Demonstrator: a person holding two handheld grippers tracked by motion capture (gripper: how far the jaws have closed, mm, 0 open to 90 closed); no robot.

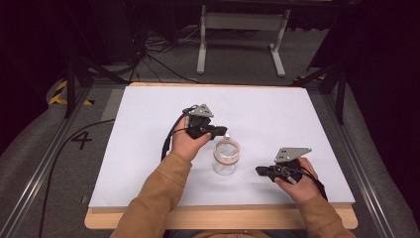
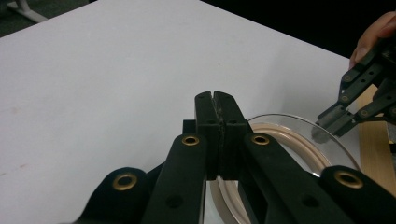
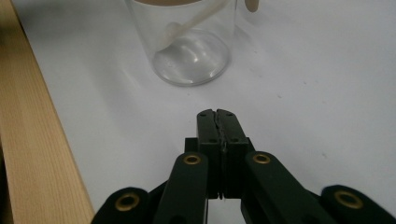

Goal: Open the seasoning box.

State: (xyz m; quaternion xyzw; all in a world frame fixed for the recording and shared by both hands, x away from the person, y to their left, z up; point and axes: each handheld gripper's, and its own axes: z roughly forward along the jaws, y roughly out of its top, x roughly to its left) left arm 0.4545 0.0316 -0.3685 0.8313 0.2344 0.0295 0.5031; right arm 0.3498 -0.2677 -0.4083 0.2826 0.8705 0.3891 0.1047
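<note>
A clear glass jar [image 1: 225,166] with a beige ring [image 1: 227,150] around its mouth stands upright on the white tabletop [image 1: 148,148], near the front middle. My left gripper [image 1: 223,131] hovers at the jar's far-left rim, jaws shut with nothing between them. In the left gripper view its tips [image 2: 215,98] sit just above and beside the ring [image 2: 289,135]. My right gripper [image 1: 258,171] rests low to the jar's right, pointing at it, also shut and holding nothing [image 3: 215,114]. A pale strip leans inside the jar [image 3: 191,46].
The white top lies on a wooden board whose front edge [image 1: 223,218] runs close behind my hands, seen also as a wooden strip [image 3: 32,140] at the left. Aluminium rails [image 1: 49,148] flank the table. A white stand [image 1: 242,22] is on the floor beyond.
</note>
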